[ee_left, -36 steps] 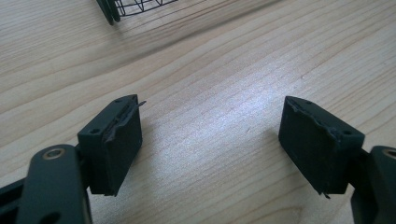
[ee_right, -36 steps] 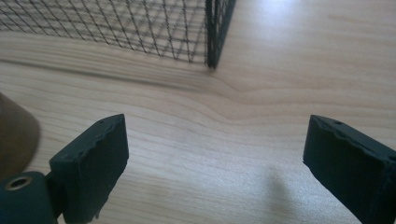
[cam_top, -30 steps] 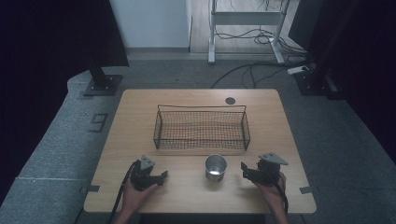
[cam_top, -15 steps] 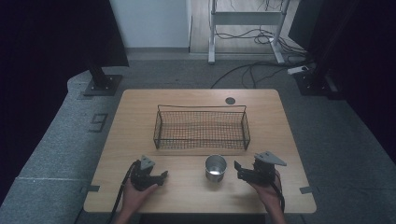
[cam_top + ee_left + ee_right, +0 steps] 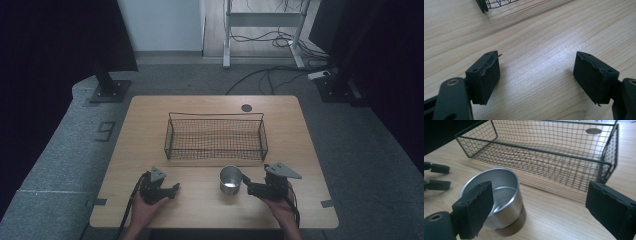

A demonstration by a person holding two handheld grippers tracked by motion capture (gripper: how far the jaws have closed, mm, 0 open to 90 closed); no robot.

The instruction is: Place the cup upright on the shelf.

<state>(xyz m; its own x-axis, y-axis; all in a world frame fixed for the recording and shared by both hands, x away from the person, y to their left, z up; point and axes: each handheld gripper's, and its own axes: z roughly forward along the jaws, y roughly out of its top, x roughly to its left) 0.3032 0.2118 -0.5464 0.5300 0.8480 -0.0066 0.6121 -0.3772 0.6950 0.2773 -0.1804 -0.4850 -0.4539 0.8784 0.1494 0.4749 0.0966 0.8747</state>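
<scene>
Left gripper (image 5: 175,188) low over the bare wooden tabletop (image 5: 150,130), fingers apart with nothing between them, steel cup (image 5: 230,180) upright just in front of the wire basket (image 5: 216,137), right gripper (image 5: 246,184) right beside the cup, fingers spread, gripping nothing.

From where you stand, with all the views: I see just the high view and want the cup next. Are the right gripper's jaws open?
Observer: Yes. In the right gripper view the right gripper stands open, with nothing pinched.
Operator: Is the cup between the jaws?
Observer: No; the metal cup sits behind the left-hand pad, apart from it.
Operator: Anything in the cup?
Observer: Its shiny bottom looks bare.
Operator: And the left gripper?
Observer: The left gripper is open over bare table.
</scene>
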